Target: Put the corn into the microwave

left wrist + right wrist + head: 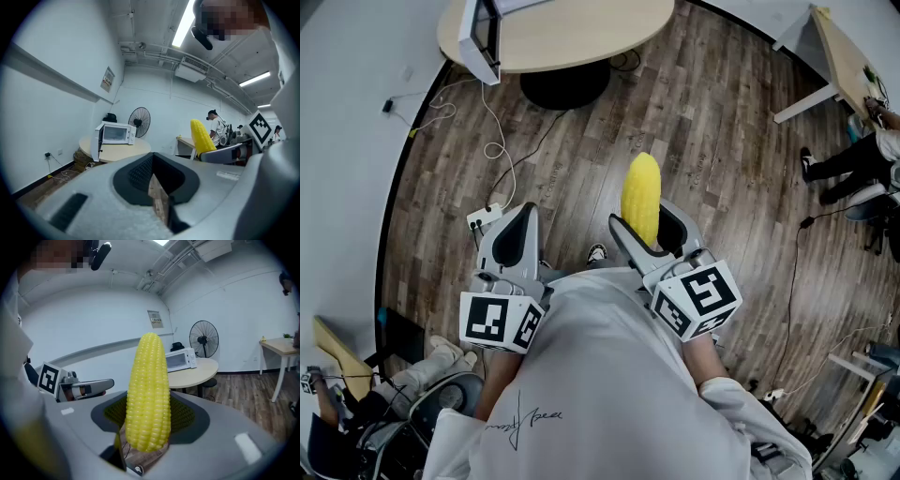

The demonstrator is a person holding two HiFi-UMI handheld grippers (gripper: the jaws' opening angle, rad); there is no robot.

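A yellow corn cob [641, 197] stands upright between the jaws of my right gripper [647, 220], which is shut on its lower part. In the right gripper view the corn [147, 390] fills the middle and rises well above the jaws. My left gripper [517, 217] hangs beside it at about the same height, shut and empty. The white microwave [478, 33] sits on a round wooden table [581, 33] ahead, its door swung open. In the left gripper view the microwave [115, 133] is far off at the left, with the corn [200, 136] at the right.
White cables and a power strip [485, 217] lie on the wood floor between me and the table. A standing fan [139, 121] is behind the table. A desk [844, 56] and a seated person [853, 159] are at the right. A chair base [441, 398] is near my left.
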